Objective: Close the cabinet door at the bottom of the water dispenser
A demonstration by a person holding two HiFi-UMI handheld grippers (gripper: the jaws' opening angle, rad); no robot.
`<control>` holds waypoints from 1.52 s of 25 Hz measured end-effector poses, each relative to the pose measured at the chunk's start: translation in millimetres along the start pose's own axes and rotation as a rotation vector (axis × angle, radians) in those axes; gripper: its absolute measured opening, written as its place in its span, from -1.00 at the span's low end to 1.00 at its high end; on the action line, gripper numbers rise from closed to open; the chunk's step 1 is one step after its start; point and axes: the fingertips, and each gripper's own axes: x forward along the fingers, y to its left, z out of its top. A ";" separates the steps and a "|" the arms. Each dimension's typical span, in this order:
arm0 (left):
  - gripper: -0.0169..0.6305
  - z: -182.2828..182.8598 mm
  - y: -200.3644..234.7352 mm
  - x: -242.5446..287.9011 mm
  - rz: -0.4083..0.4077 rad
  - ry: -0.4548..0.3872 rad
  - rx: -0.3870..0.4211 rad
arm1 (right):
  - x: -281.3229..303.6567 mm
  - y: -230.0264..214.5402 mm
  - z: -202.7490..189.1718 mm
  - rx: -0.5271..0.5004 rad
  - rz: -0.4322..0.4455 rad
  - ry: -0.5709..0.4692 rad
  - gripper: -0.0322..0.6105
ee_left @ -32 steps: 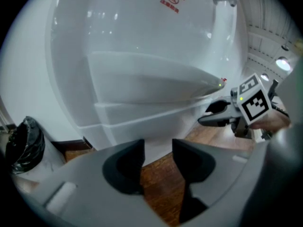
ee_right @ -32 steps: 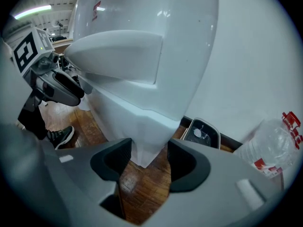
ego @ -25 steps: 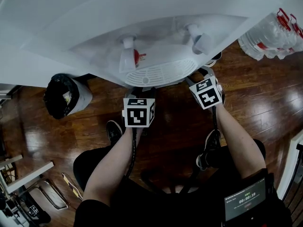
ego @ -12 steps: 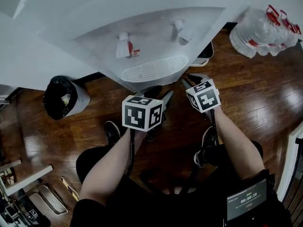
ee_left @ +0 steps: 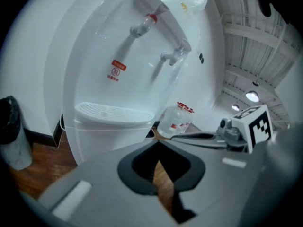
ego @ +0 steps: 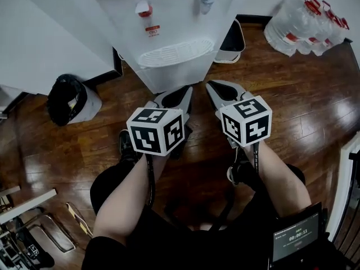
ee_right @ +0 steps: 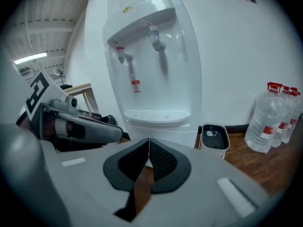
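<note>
Underfoot, glossy dark wood floor [ego: 315,111], white wall [ego: 45,32], water dispenser [ego: 169,32]

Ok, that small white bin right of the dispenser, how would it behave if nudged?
The small white bin looks nearly empty, so probably light. On the glossy wood floor it would likely slide rather than tip, being fairly squat.

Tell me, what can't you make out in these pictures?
- Cabinet door, shut or not: the head view sees the dispenser from steeply above, and the left tool and right tool cover most of its lower front in their own views.
- Red label on the dispenser: print too small in every view.
- Screen, head view, lower right: text too small.
</note>
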 end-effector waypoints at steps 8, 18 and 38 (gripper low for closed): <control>-0.89 -10.6 -39.5 -27.4 0.035 -0.083 0.147 | -46.3 30.6 20.7 0.047 0.026 -0.187 -0.89; -0.89 -27.2 -58.1 -79.9 0.051 -0.178 0.221 | -88.7 85.0 -27.3 -0.017 0.001 -0.194 -0.89; -0.89 -56.7 -74.8 -92.4 0.023 -0.202 0.368 | -114.6 88.8 -14.9 -0.130 -0.071 -0.291 -0.89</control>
